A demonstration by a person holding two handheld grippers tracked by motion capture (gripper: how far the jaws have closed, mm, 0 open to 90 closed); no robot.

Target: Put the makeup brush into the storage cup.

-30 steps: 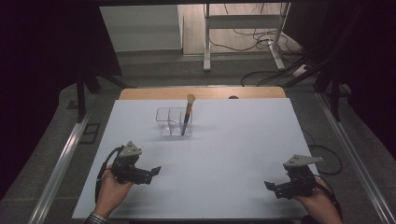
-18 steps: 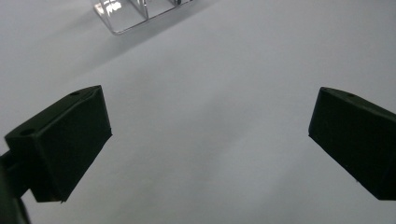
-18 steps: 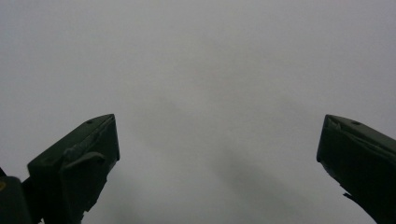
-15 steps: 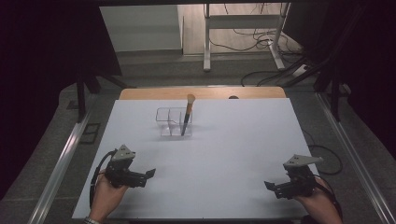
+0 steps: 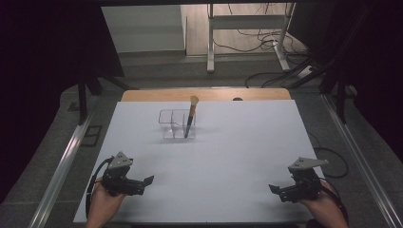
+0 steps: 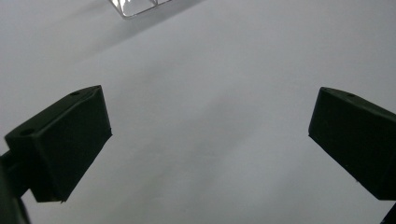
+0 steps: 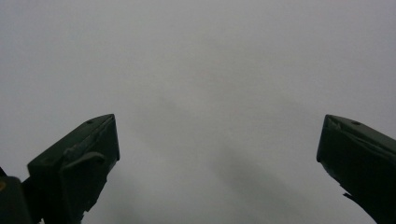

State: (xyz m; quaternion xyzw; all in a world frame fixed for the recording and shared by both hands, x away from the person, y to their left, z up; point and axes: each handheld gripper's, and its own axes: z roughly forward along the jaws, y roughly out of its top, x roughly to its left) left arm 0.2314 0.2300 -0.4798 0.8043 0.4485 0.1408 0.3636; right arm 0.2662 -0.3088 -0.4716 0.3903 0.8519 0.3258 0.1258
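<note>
A clear plastic organiser (image 5: 175, 124) with several compartments stands on the white tabletop (image 5: 228, 156) toward the back middle. A makeup brush (image 5: 191, 116) stands upright in its right compartment, tan bristles up and dark handle down. My left gripper (image 5: 145, 183) rests near the front left edge, open with nothing between its jaws (image 6: 210, 135); a corner of the organiser (image 6: 135, 5) shows far ahead of it. My right gripper (image 5: 275, 190) sits near the front right edge, open over bare tabletop (image 7: 215, 140).
A strip of wooden table (image 5: 204, 94) shows behind the white surface. Metal rails (image 5: 66, 156) run along both sides. Beyond are a desk frame (image 5: 247, 28) and floor cables (image 5: 266, 71). Wide bare surface lies between the grippers and the organiser.
My left gripper has drawn back toward the front left edge of the table. The right gripper, the organiser and the brush have stayed put.
</note>
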